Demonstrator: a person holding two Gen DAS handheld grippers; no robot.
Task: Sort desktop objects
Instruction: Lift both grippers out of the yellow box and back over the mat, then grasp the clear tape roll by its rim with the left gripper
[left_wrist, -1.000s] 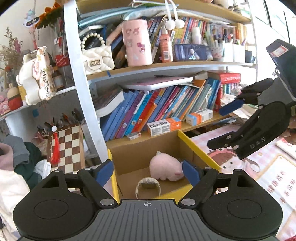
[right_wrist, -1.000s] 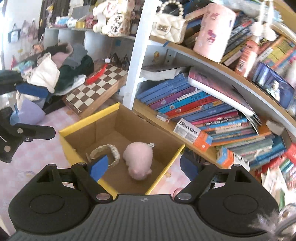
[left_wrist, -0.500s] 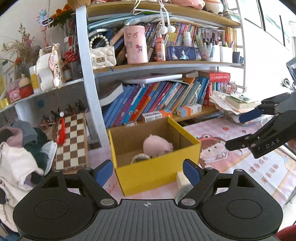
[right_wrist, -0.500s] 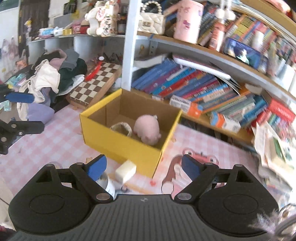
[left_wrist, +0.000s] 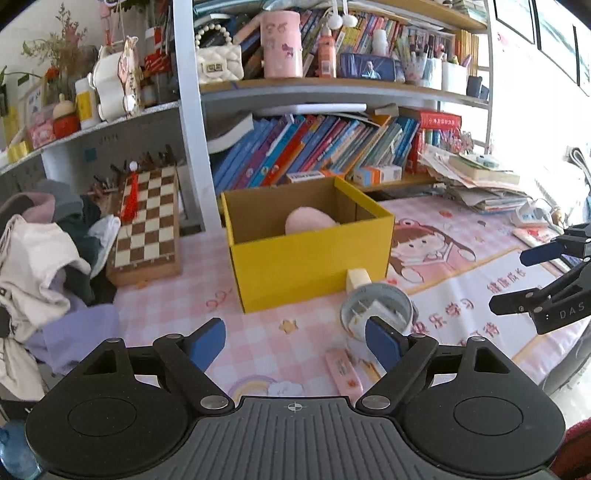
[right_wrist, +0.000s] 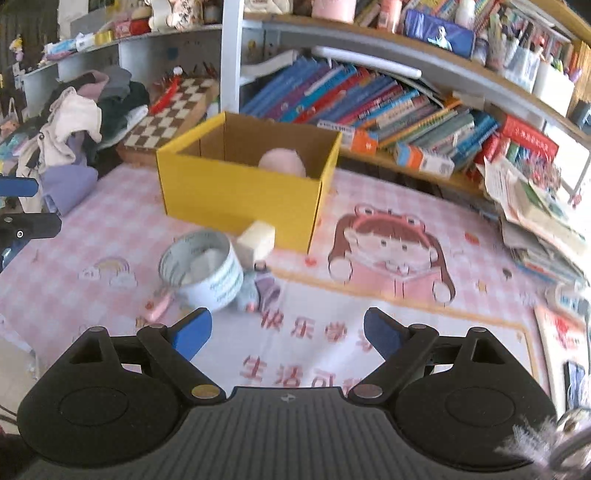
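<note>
A yellow cardboard box (left_wrist: 310, 258) stands on the pink mat, with a pink plush toy (left_wrist: 308, 221) inside; the box (right_wrist: 236, 194) and the toy (right_wrist: 282, 162) also show in the right wrist view. In front of the box lie a wide tape roll (left_wrist: 375, 308) (right_wrist: 201, 269), a cream block (left_wrist: 356, 277) (right_wrist: 256, 240), a pink flat item (left_wrist: 343, 371) (right_wrist: 159, 306) and a small grey-purple thing (right_wrist: 258, 290). My left gripper (left_wrist: 295, 339) is open and empty, short of the roll. My right gripper (right_wrist: 286, 332) is open and empty; it also shows at the right edge of the left view (left_wrist: 532, 280).
A chessboard (left_wrist: 147, 218) leans left of the box beside a heap of clothes (left_wrist: 44, 266). Bookshelves (left_wrist: 314, 147) stand behind. A paper stack (right_wrist: 535, 214) lies at the right. The pink mat (right_wrist: 388, 295) reaches to the table's front edge.
Both grippers have pulled back and away from the box, which now looks smaller and farther. The tape roll, block and pink item have come into view. Both stay open.
</note>
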